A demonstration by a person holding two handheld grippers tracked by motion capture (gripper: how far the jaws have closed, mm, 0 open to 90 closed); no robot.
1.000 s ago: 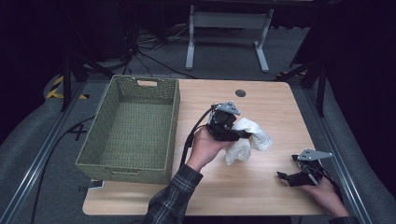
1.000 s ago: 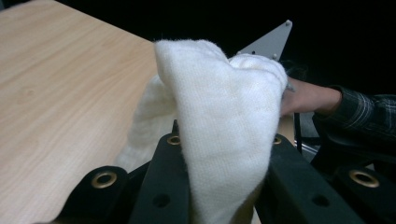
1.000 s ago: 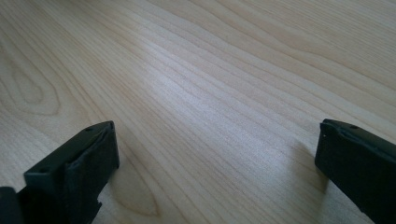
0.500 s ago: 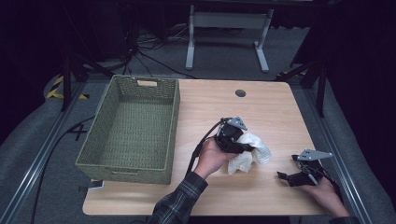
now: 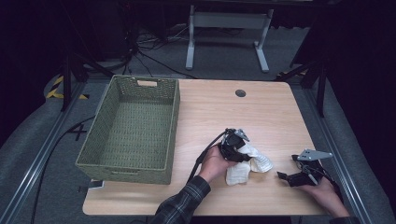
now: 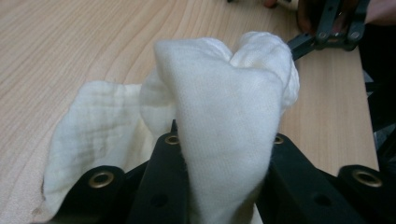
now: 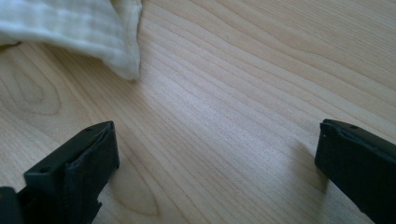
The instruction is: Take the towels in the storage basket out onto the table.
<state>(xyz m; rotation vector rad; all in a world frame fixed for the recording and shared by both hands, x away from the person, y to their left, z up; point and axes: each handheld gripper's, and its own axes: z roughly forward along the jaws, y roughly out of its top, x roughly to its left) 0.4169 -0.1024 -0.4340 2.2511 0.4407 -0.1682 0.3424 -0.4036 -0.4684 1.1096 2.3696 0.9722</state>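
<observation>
A crumpled white cloth (image 5: 246, 164) lies on the wooden table (image 5: 261, 112), right of centre near the front. My left gripper (image 5: 243, 157) is shut on a bunched fold of this cloth (image 6: 224, 126), which rises between its two black jaws while the rest trails onto the wood. To the right, near the table's front right corner, my right gripper (image 5: 283, 176) rests low on the table, open, with only bare wood between its jaws (image 7: 215, 154). A corner of the cloth (image 7: 84, 32) lies just beyond it, apart from its jaws.
A green woven basket (image 5: 119, 158) with nothing in it stands on the left half of the table. A small dark grommet (image 5: 240, 93) sits near the back edge. Beyond the table are metal stand legs (image 5: 224, 37) and cables on the floor.
My left gripper has carried the cloth toward the front of the table and lowered it, bringing it closer to the right gripper. The right gripper has stayed in place.
</observation>
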